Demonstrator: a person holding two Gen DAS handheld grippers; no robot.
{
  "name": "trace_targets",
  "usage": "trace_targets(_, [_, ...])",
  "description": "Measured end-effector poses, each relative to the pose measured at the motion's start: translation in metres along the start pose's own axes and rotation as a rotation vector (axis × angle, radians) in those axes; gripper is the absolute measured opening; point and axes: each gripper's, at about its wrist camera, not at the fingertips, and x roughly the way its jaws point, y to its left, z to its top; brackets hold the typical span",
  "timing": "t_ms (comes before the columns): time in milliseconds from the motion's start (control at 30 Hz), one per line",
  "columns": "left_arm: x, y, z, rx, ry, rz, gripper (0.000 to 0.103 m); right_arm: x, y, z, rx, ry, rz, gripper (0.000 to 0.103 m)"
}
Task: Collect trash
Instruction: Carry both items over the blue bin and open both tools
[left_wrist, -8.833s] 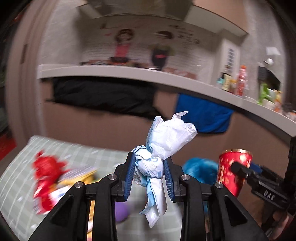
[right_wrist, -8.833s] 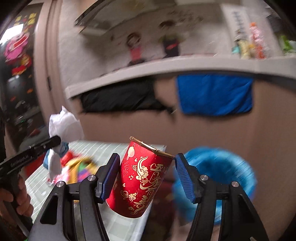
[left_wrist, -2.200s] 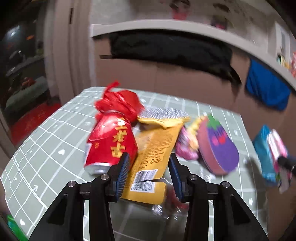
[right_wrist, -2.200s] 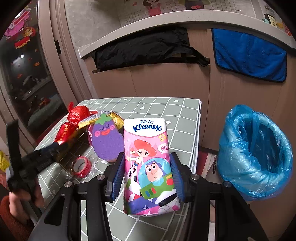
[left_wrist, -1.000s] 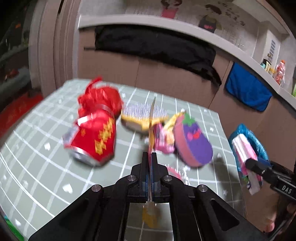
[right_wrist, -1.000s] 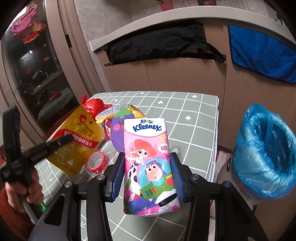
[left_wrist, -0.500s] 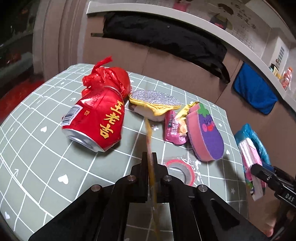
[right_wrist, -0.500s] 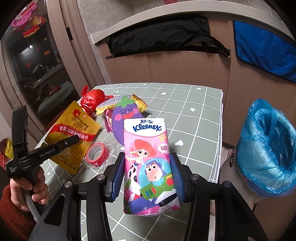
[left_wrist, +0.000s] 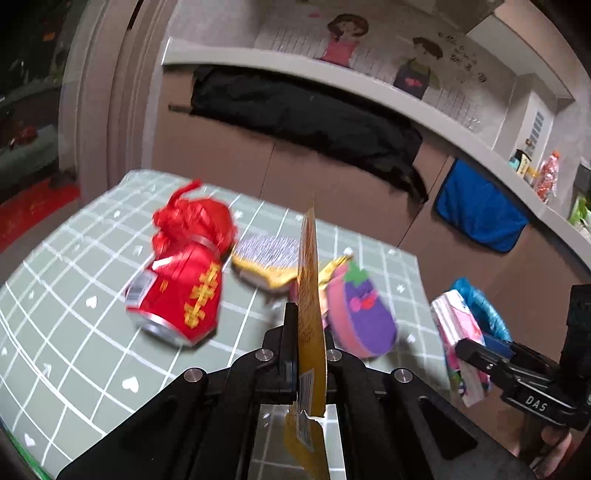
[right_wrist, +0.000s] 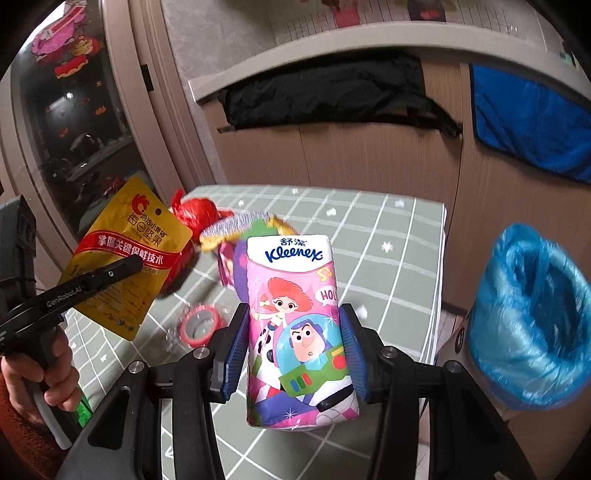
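Right wrist, tissue pack (right_wrist: 299, 325) upright lengthwise

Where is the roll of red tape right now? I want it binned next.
In the right wrist view the red tape lies flat on the green checked table, left of the held tissue pack and below the yellow snack bag.

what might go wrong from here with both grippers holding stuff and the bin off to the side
1. The left gripper pinches the thin yellow snack pouch near one edge; the floppy pouch could slip out on the way to the bin.
2. The blue-lined trash bin stands off the table edge, so a short release would drop the Kleenex pack on the floor.
3. Both loads head for one bin; the right gripper and the left could collide.
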Motion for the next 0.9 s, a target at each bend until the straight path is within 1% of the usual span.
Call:
trace_targets(133, [-0.005, -0.027, 0.018, 0.036, -0.053, -0.025, 0.0, -0.01, -0.004, 0.013, -0.012, -0.051, -0.006, 0.043])
trace_targets(200, [-0.005, -0.051, 0.028, 0.069, -0.077, -0.055, 0.0, -0.018, -0.011, 0.02, -0.011, -0.082, -0.025, 0.043])
trace_targets(333, [0.006, -0.106, 0.041, 0.146, -0.103, -0.117, 0.0, -0.051, -0.049, 0.037, 0.02, -0.175, -0.093, 0.043])
trace_targets(467, [0.035, -0.171, 0.045, 0.206, -0.092, -0.196, 0.0, -0.086, -0.098, 0.043, 0.054, -0.245, -0.198, 0.043])
trace_targets(533, [0.051, -0.203, 0.041, 0.23, -0.084, -0.235, 0.0, -0.103, -0.124, 0.043, 0.071, -0.273, -0.264, 0.043])
trace_targets(600, [0.066, -0.228, 0.036, 0.25, -0.076, -0.26, 0.0, -0.118, -0.15, 0.04, 0.089, -0.298, -0.344, 0.043])
trace_targets(667, [0.081, -0.256, 0.029, 0.273, -0.072, -0.285, 0.0, -0.128, -0.175, 0.037, 0.118, -0.313, -0.397, 0.043])
trace_targets(800, [0.111, -0.3, 0.016, 0.307, -0.043, -0.332, 0.0, -0.14, -0.221, 0.025, 0.198, -0.329, -0.448, 0.043])
trace_targets(900, [0.128, -0.322, 0.007, 0.327, -0.022, -0.341, 0.0, -0.137, -0.241, 0.015, 0.236, -0.309, -0.457, 0.043])
